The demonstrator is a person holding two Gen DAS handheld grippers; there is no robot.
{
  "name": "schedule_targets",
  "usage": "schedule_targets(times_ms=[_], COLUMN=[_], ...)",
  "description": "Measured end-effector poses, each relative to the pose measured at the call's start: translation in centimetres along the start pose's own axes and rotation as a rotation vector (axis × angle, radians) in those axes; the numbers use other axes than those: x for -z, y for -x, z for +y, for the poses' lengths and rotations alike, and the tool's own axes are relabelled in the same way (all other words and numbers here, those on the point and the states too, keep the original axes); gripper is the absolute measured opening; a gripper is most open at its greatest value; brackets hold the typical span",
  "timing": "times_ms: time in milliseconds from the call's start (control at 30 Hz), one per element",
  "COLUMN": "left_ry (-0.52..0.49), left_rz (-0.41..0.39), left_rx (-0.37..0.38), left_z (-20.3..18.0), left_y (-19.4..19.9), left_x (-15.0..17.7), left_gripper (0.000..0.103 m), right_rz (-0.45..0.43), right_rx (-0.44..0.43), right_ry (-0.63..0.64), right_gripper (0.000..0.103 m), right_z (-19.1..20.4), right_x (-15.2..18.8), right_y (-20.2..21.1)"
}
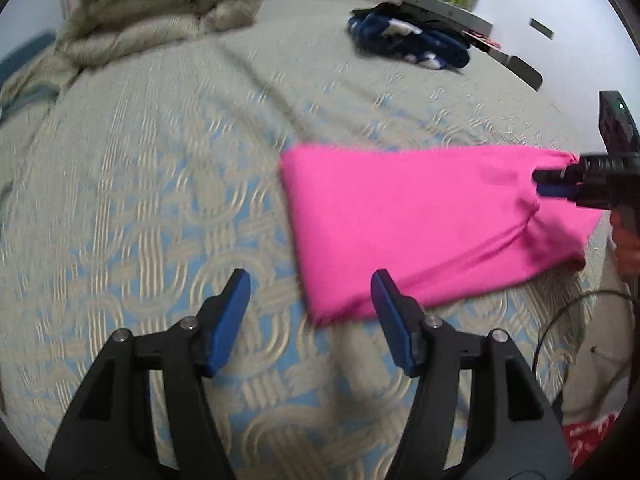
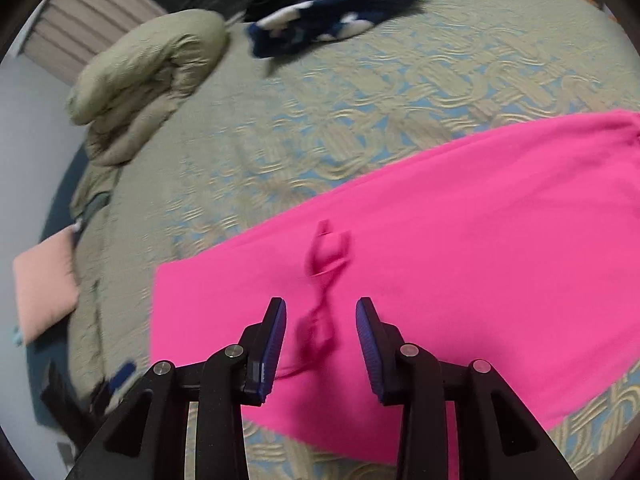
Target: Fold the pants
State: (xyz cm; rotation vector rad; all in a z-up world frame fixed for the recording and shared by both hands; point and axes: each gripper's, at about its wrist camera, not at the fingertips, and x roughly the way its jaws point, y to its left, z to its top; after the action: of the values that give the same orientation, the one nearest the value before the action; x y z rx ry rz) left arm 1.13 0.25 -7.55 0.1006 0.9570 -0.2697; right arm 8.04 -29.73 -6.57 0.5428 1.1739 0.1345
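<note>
Bedroom setup: you're working on a bed w/ a beige-and-blue patterned bedspread (image 1: 160, 200), a rolled olive comforter (image 1: 160, 4) at 11 o'clock in the left wrist view and a navy-and-white garment (image 1: 408, 44) heaped at 1 o'clock, well apart from the job.

Pink pants (image 1: 420, 224) lie flat on the spread, already folded to a long band; in the left view they run from 5 o'clock out to 3 o'clock. In the right view they fill the lower right, w/ a drawstring (image 2: 324, 280) looped loose on top.

Left gripper (image 1: 310, 304): jaws wide apart, nothing between them, hanging just above the spread w/ the near corner of the pants beside its right pad.

Right gripper (image 2: 320, 336): jaws partly apart, pads not pressing cloth; the drawstring sits in the gap but isn't pinched. Seen from the left cam it's at the 3 o'clock end, where the fabric is bunched.

Handling, my read: light, soft knit, zero stiffness, so it'll sag and crease if you lift one point only. Probably grippy enough on the rubber pads. Take it at two corners of the same short edge, pinching all layers, and keep the drawstring out of the bite.
</note>
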Motion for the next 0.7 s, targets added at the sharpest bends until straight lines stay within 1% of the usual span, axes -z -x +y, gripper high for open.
schedule_targets(times_ms=[33,100,133,167,200,233,367,533,600,700], left_ry=[-0.029,-0.073,-0.086,-0.099,-0.098,-0.076,-0.038,-0.051,-0.072,-0.116], left_rz=[0.000,0.023,0.051,0.096,0.107,0.081,0.106,0.089,0.091,0.096], left_rx=[-0.018,-0.035,-0.042,-0.065,-0.072,-0.068,-0.042,-0.006,0.010,0.010], left_z=[-0.8,-2.1,-2.4,-2.8,-2.8,-2.7,-2.3,-3.7,-4.7,-6.9], left_y=[-0.6,-2.3,-3.3,-4.8,-5.4,-5.2,-4.6,-3.5,-3.6,-4.3], left_x=[-0.5,-0.9,-0.8,-0.4,-0.2,0.0,-0.6,-1.6,-2.0,-2.7], left_gripper=[0.064,0.064,0.064,0.064,0.064,0.064,0.064,0.064,0.064,0.065], right_rz=[0.023,0.076,0.097,0.074,0.059,0.053,0.000,-0.041,-0.068,-0.096], right_rx=[0.019,0.108,0.161,0.163,0.148,0.155,0.251,0.227,0.235,0.227], right_ry=[0.028,0.053,0.055,0.056,0.048,0.036,0.003,-0.121,-0.159,-0.218], right_gripper=[0.037,0.037,0.032,0.029,0.029,0.029,0.030,0.031,0.031,0.031], right_z=[0.5,0.6,0.3,-0.1,-0.5,-0.8,-2.8,-6.9,-8.5,-10.6], right_x=[0.3,1.0,1.3,1.6,1.7,1.9,2.1,2.6,2.6,3.0], right_y=[-0.7,-2.1,-2.8,-2.8,-2.3,-1.8,0.7,3.3,4.4,6.1])
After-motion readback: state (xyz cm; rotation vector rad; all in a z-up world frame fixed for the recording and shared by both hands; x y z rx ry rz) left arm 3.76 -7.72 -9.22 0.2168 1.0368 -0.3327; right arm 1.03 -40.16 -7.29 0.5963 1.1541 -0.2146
